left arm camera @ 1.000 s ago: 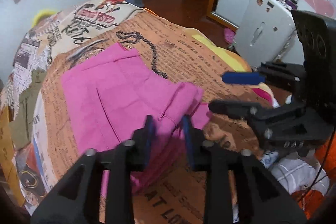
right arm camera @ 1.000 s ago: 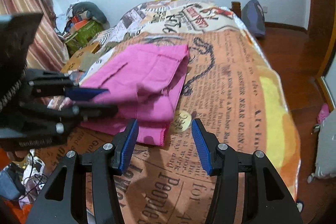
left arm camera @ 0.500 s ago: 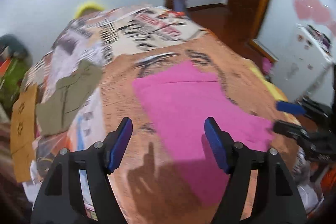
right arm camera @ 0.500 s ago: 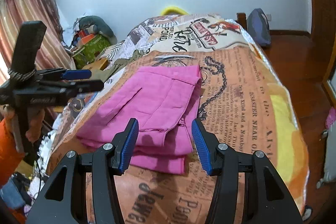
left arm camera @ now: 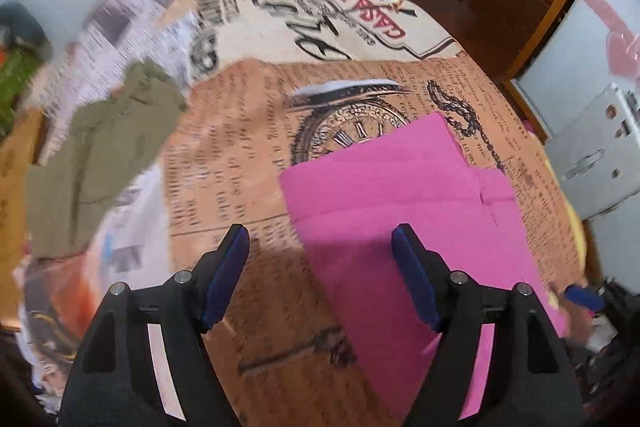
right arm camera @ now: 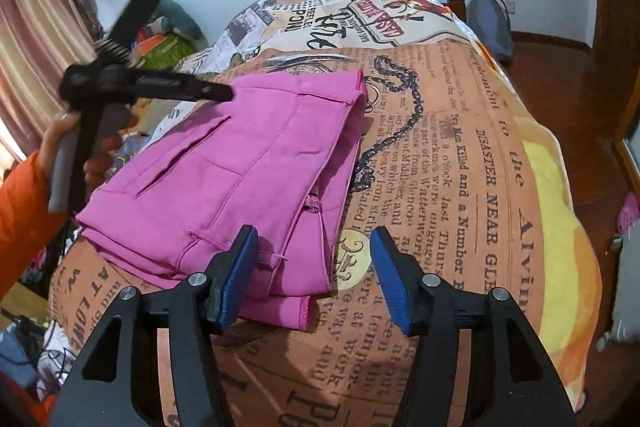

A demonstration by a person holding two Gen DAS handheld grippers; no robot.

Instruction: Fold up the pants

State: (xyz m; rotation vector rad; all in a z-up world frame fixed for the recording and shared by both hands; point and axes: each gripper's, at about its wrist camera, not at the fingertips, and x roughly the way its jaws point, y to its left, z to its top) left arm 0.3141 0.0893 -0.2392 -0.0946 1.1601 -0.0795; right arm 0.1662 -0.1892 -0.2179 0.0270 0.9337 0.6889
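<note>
Pants, pink and folded into a thick rectangle, lie on the newspaper-print bedspread, long axis running away from me toward the pillows. My right claw hovers spread wide and empty at the near hem corner, left pad over the cloth. My left claw hangs gaping over the opposite long edge, gripping nothing. I judge the right claw nearer to the hem, so any last tuck or smoothing would start there. An olive garment sits well apart.
</note>
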